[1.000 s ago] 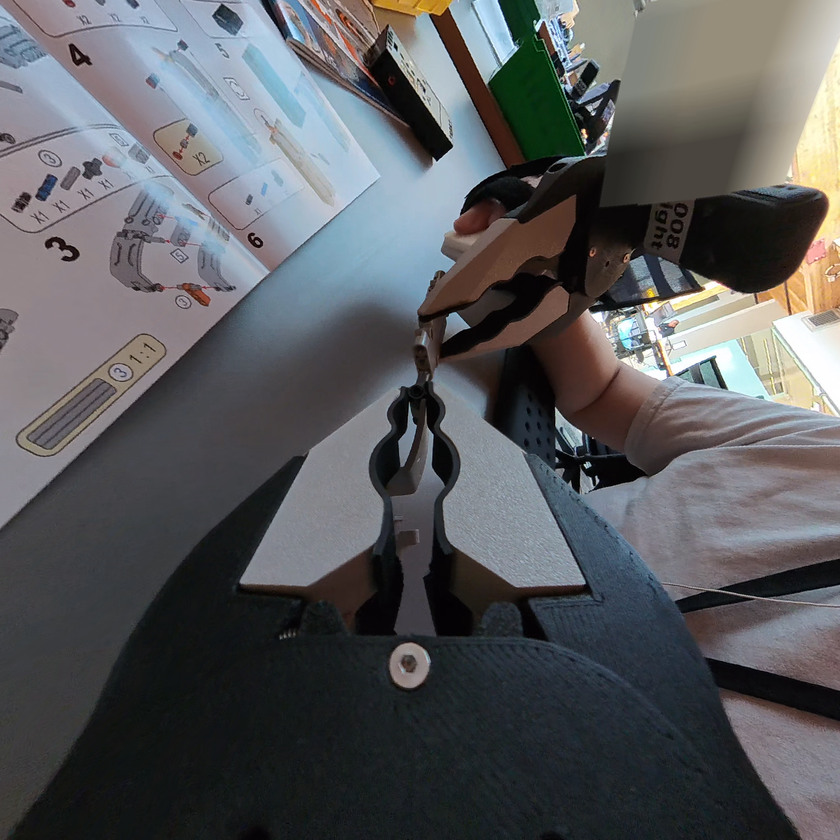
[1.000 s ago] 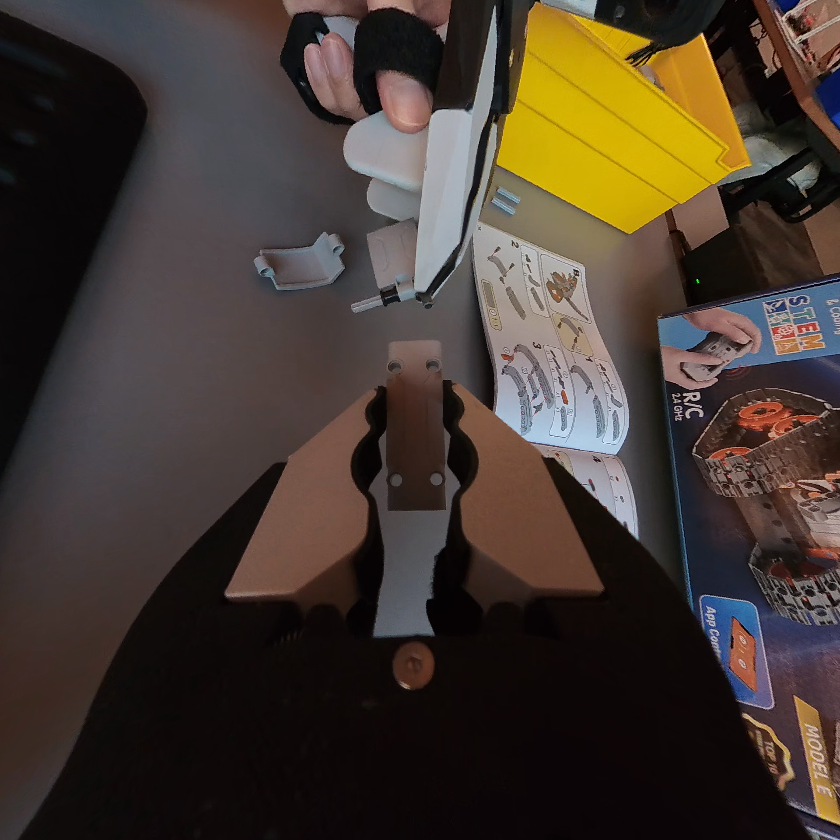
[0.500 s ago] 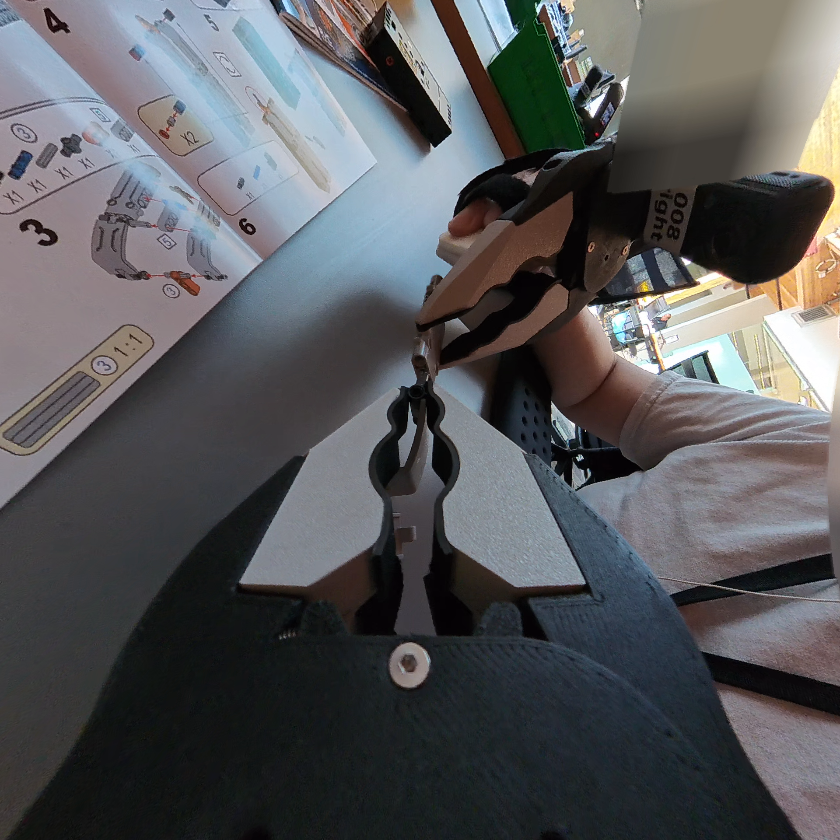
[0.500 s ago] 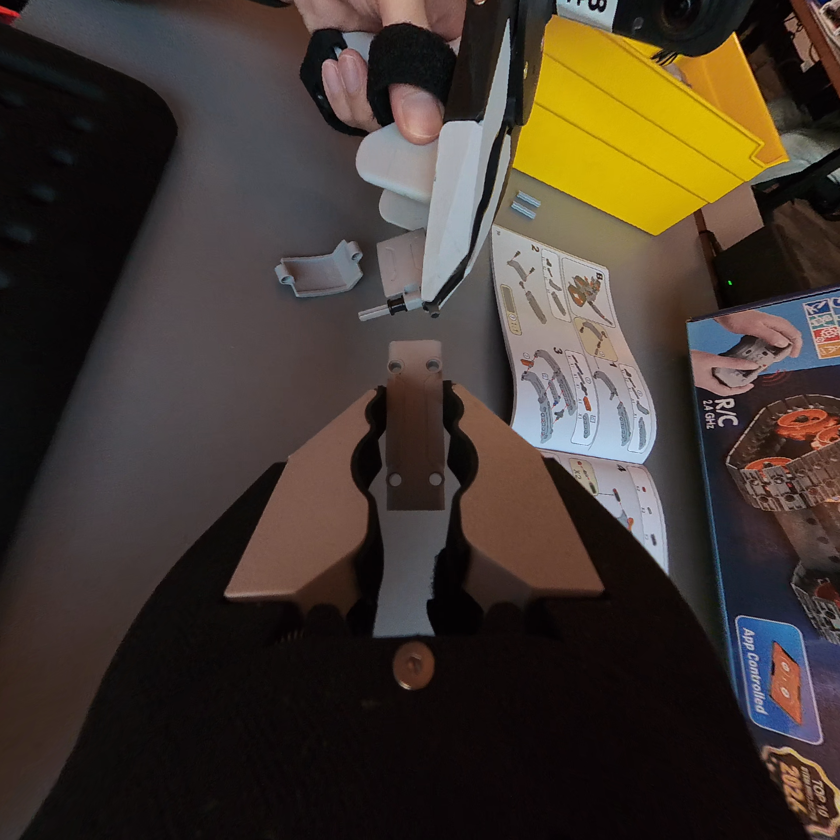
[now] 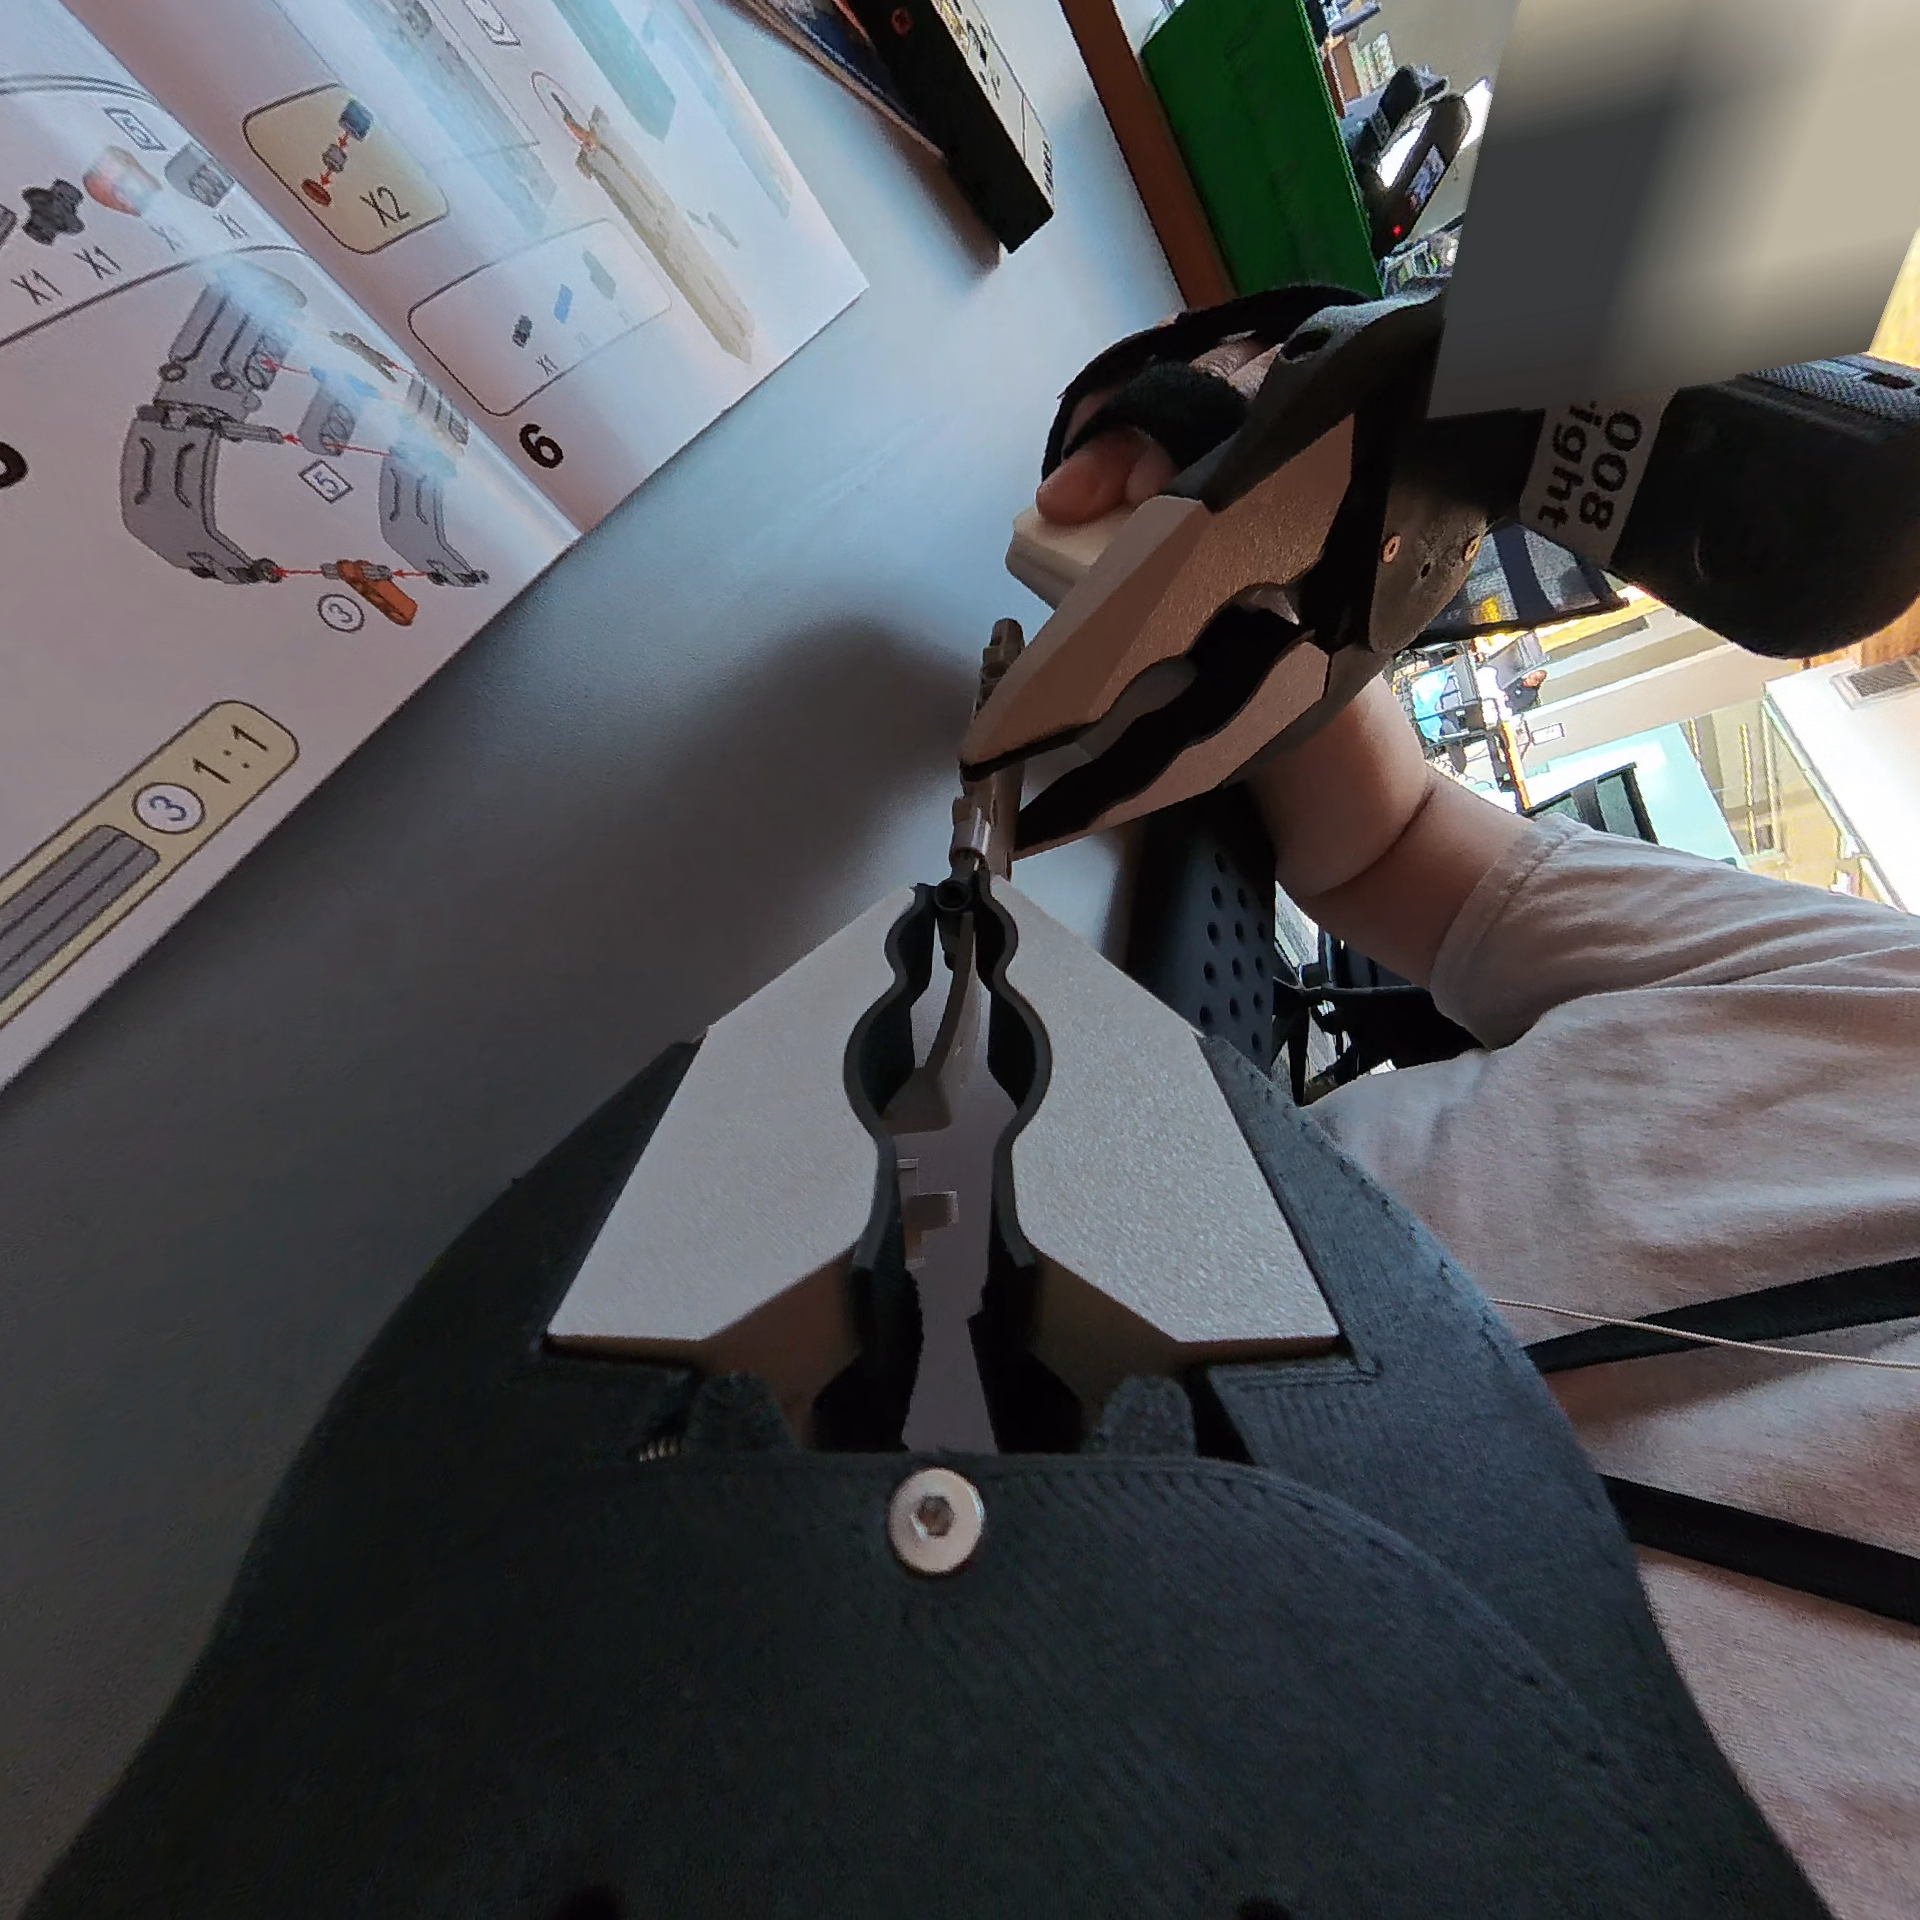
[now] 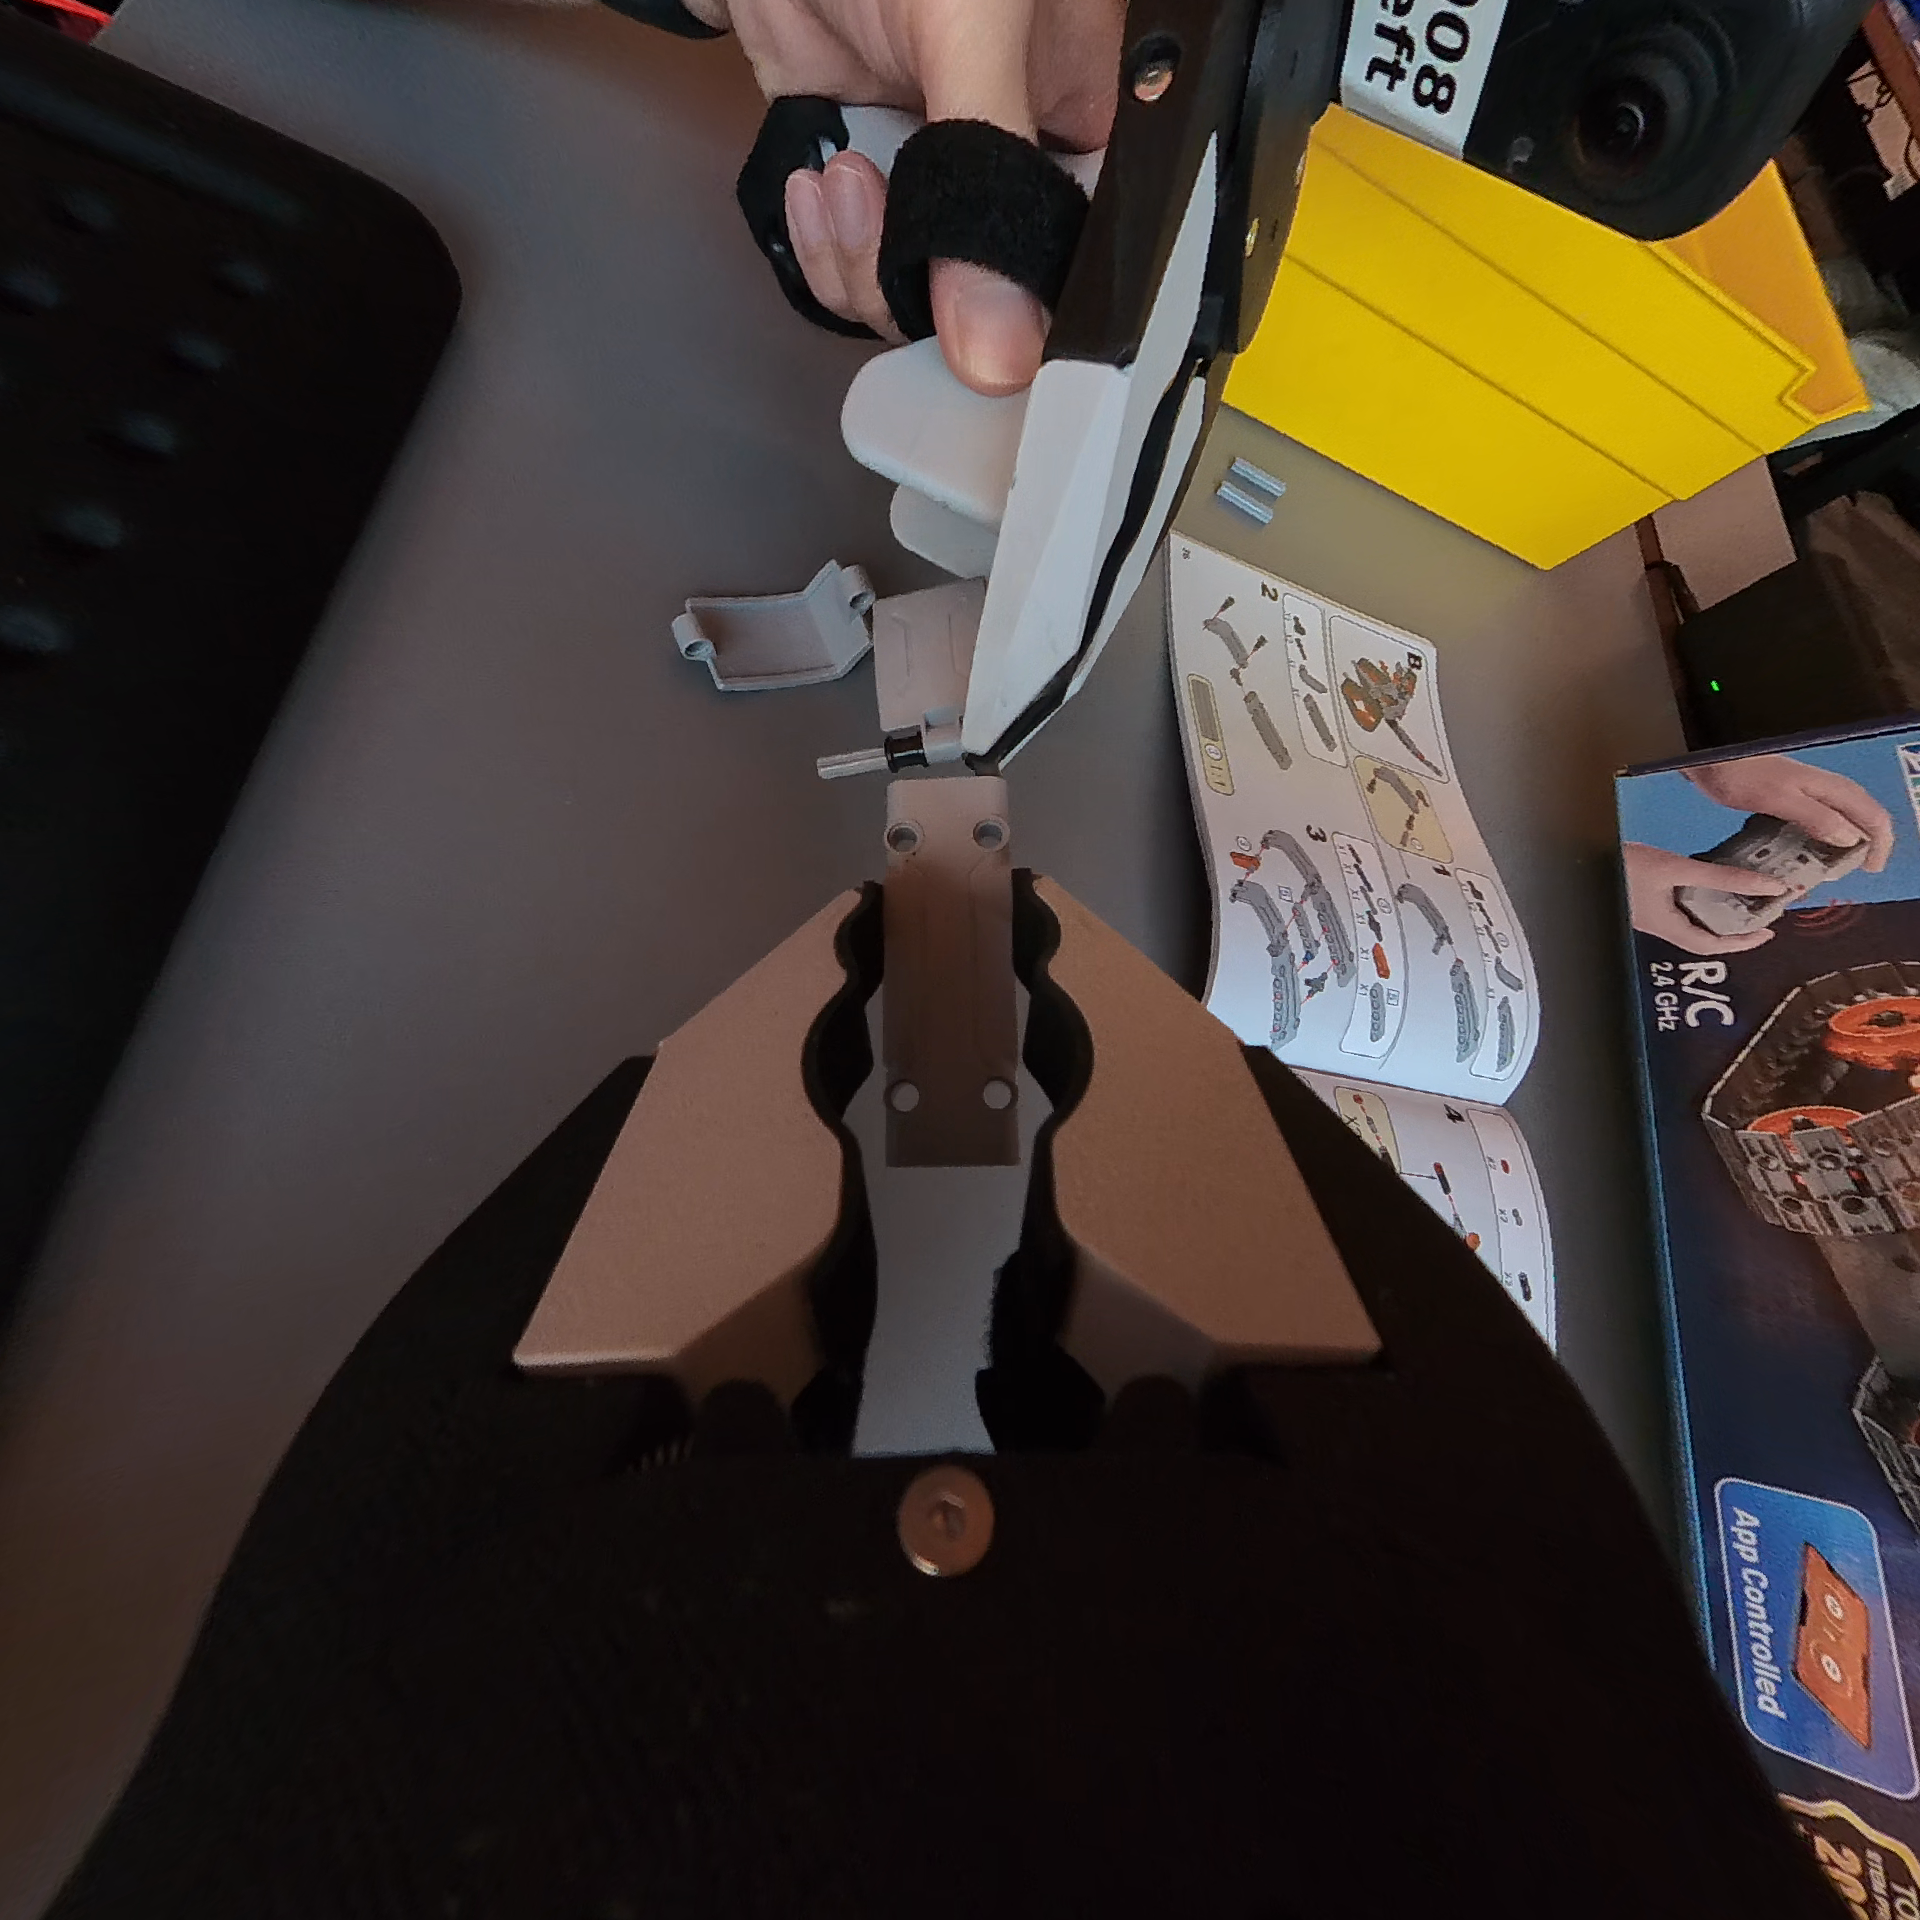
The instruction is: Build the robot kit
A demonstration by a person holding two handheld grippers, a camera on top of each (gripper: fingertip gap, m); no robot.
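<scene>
Grey curved panel (image 6: 948, 977): clamped flat between the jaws of the right gripper (image 6: 948, 883), long axis running straight out along the fingers, its two-hole end protruding past the tips. A second grey panel (image 6: 925, 665) is pinched in the left gripper (image 6: 982, 753), hanging edge-down, with a small axle pin (image 6: 883, 755) sticking out sideways at its lower end.

Both tongs are closed on their parts. From the left wrist view, the left gripper (image 5: 951, 914) holds its panel (image 5: 951, 1029) edge-on, and the right gripper (image 5: 997, 821) sits just beyond its tips with the other panel (image 5: 982, 805) between its jaws.

Key relation: the two panel ends are just apart or barely touching, I cannot tell which. The holed end of the right-hand panel points directly at the pin end of the left-hand one; the two long axes stand roughly crosswise. Neither part rests on the table (image 6: 416, 831).

Surroundings: a loose grey bracket (image 6: 774, 644) lies on the table just beside the left gripper's panel. An open instruction booklet (image 6: 1351, 862) lies toward the right edge, with two small grey pins (image 6: 1250, 488) near a yellow bin (image 6: 1507, 343) at the far side. A printed product box (image 6: 1787, 1143) sits at the right edge.
</scene>
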